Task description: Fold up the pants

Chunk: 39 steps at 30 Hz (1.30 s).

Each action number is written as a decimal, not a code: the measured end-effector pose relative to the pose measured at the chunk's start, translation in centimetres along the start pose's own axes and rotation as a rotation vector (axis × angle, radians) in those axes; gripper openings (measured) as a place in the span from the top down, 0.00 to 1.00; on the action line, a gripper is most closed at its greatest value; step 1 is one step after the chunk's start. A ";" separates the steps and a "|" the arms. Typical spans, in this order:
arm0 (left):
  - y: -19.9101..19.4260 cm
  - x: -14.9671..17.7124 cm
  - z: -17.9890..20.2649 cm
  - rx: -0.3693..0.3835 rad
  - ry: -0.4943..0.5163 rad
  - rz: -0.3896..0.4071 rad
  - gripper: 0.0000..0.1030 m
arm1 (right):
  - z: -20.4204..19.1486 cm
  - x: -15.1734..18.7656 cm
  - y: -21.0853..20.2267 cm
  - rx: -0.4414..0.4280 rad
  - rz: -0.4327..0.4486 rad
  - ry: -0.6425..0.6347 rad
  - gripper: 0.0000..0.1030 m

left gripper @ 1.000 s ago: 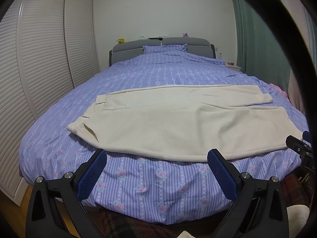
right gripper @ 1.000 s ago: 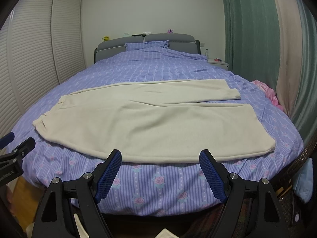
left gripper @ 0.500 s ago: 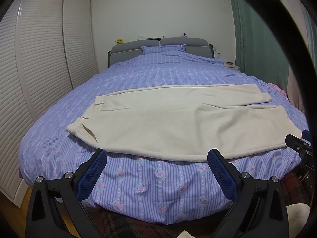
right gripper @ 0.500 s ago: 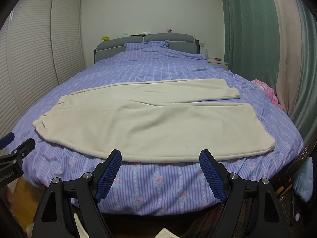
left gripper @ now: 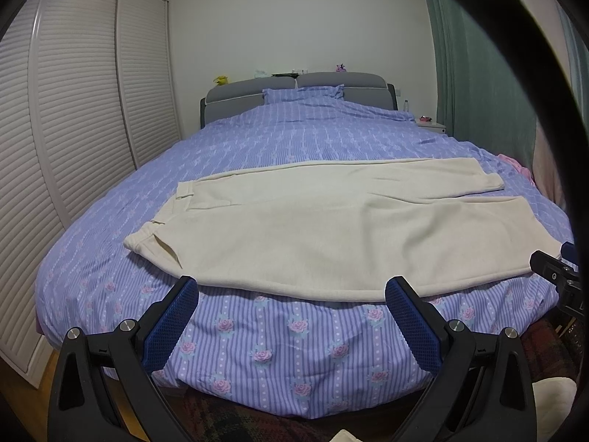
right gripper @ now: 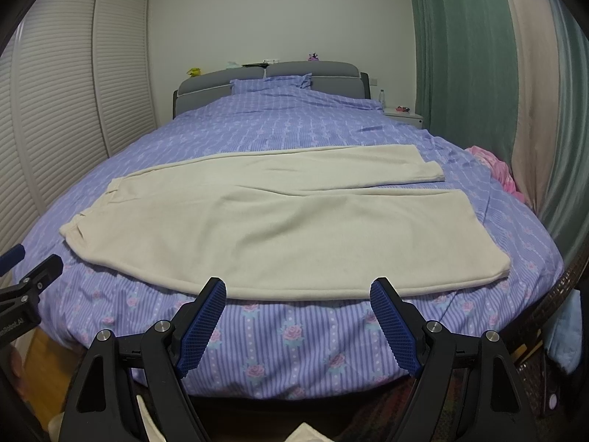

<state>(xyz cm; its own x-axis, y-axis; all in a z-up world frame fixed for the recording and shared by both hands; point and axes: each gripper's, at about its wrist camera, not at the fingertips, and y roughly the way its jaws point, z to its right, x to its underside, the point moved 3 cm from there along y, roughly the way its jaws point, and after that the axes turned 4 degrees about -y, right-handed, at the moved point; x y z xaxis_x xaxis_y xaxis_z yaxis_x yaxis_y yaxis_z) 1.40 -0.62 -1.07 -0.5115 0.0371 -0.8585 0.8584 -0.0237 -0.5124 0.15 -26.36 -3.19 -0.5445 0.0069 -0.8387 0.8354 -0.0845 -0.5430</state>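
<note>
Cream pants point(left gripper: 331, 228) point(right gripper: 279, 228) lie flat across the foot of a bed, waistband to the left, both legs stretched to the right, the far leg shorter in view. My left gripper point(left gripper: 292, 291) hovers open before the bed's front edge, nothing between its blue pads. My right gripper point(right gripper: 298, 291) is likewise open and empty, just short of the near leg's hem edge. The right gripper's tip shows at the right edge of the left wrist view, the left gripper's tip at the left edge of the right wrist view.
The bed point(left gripper: 294, 346) has a purple striped floral cover and a grey headboard point(right gripper: 265, 77). Louvred wardrobe doors point(left gripper: 73, 110) run along the left. Green curtains point(right gripper: 460, 55) hang on the right, with a white nightstand point(right gripper: 405, 116) and pink cloth point(right gripper: 497, 173) beside the bed.
Both views have barely shifted; the left wrist view crept slightly. The pants lie as before and both grippers stay open.
</note>
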 end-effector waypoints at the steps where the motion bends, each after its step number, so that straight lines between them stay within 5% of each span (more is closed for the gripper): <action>1: 0.0 0.0 0.0 0.000 0.001 0.001 0.00 | 0.0 0.0 0.0 0.001 0.000 0.000 0.21; 29: 0.6 -0.7 2.3 0.020 0.044 -0.011 0.00 | 0.6 0.1 0.8 -0.003 -0.017 0.014 0.21; 39: 3.9 -5.5 6.8 0.116 0.075 -0.005 0.00 | 3.3 -3.0 2.8 0.024 0.006 0.016 0.21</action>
<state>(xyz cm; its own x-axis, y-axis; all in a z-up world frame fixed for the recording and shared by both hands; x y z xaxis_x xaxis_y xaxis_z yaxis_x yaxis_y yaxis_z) 7.26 -7.69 1.52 -0.5077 0.1117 -0.8543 0.8432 -0.1390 -0.5193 3.93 -29.90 -2.06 -0.5379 0.0224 -0.8427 0.8366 -0.1084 -0.5370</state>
